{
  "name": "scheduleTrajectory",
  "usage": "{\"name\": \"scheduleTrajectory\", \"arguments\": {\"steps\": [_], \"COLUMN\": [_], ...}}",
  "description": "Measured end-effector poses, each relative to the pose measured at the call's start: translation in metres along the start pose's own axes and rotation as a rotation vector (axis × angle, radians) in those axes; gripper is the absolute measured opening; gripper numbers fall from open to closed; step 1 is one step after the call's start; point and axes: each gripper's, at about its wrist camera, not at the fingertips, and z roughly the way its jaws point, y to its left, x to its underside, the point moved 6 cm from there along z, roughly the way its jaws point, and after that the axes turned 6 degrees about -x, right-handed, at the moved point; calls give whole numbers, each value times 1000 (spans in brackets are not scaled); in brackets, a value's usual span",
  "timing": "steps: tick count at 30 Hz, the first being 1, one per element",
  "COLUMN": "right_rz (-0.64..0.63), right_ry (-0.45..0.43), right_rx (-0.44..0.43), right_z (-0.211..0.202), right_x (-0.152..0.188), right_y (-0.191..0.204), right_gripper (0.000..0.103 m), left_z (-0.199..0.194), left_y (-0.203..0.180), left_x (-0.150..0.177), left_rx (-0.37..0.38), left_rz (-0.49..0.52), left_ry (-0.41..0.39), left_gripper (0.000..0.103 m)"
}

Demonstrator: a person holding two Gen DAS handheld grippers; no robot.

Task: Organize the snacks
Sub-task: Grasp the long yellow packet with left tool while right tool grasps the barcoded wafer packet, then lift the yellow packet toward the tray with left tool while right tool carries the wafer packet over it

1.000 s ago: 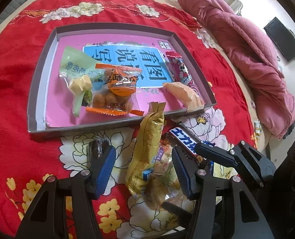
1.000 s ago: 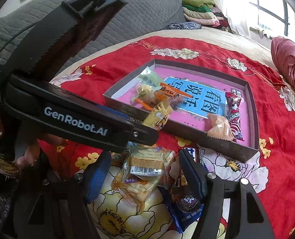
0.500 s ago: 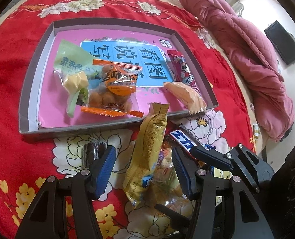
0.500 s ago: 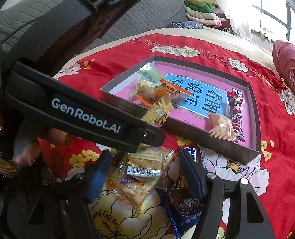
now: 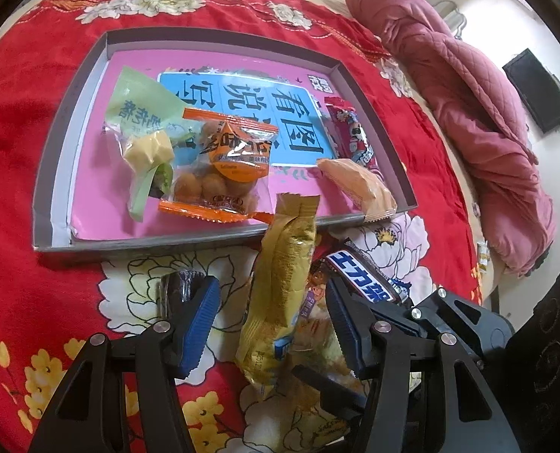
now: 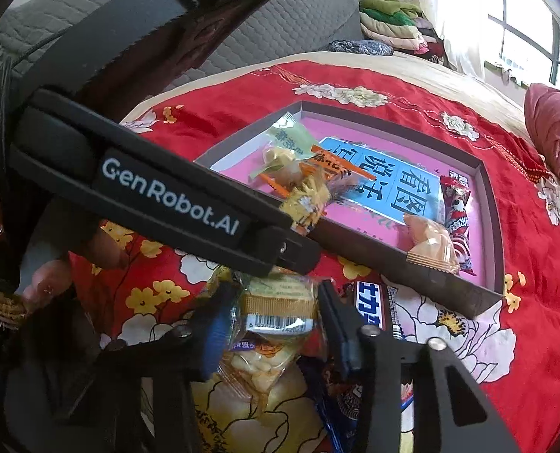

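A grey tray [image 5: 189,239] with a pink floor lies on the red bedspread; it holds a green packet [image 5: 140,120], an orange packet of round snacks [image 5: 227,162], a red packet [image 5: 349,137] and a pale orange packet [image 5: 363,185]. My left gripper [image 5: 272,313] is open around a gold packet [image 5: 280,287] whose top leans on the tray's near wall. My right gripper [image 6: 276,324] has its jaws close against a clear packet of chips [image 6: 276,317]. A blue chocolate bar [image 5: 366,275] lies beside it [image 6: 374,305].
A pink quilt [image 5: 468,113] is heaped along the bed's right side. A small dark wrapped snack [image 5: 178,290] lies behind my left finger. The left gripper's black body [image 6: 166,196] crosses the right wrist view. Folded clothes [image 6: 393,26] are stacked at the back.
My right gripper's jaws have narrowed onto the clear chip packet. My left gripper has crept forward toward the tray with the gold packet between its fingers.
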Motion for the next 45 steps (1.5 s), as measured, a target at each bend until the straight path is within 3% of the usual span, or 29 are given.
{"name": "scheduleTrajectory", "arguments": {"steps": [17,22,24,30,45], "right_rz": [-19,-16,-18,-17,30], "right_ry": [2,3,2,-1,-33], "right_rx": [9,7,7,7,-23], "right_z": [2,2,3,3,-5], "right_x": [-2,-3,-3,-3,-6], "right_y": [-1,-1,-1,-2,-8], "right_gripper": [41,41,41,41,40], "left_z": [5,7,7,1,-27], "left_y": [5,7,8,7,10], "left_x": [-1,-1,-1,-3,-10], "left_rx": [0,5,4,10,23], "left_rz": [-21,-33,-32,-25,-34], "left_ry": [16,21,20,-5,-81], "left_gripper": [54,42,31,19,16]}}
